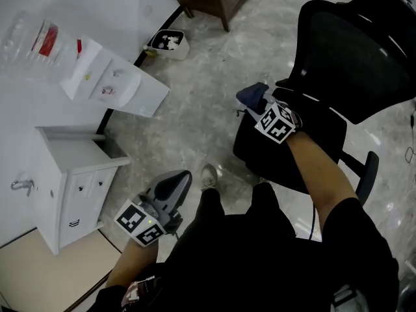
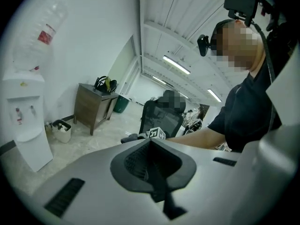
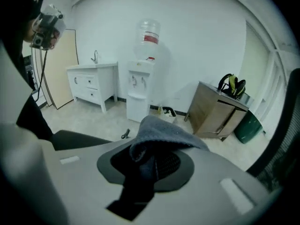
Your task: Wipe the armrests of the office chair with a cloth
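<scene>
Right gripper view: right gripper [image 3: 151,165] pinched tight on the grey cloth [image 3: 161,131]; left gripper [image 2: 151,162] closed up, holding nothing.

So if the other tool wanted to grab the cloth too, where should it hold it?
Probably the loose flap of the cloth poking out past the tips of the right tool. That tool pinches the bunched middle, so only the flap is free. The left tool, shut and empty, should open and come in head-on toward those tips.
</scene>
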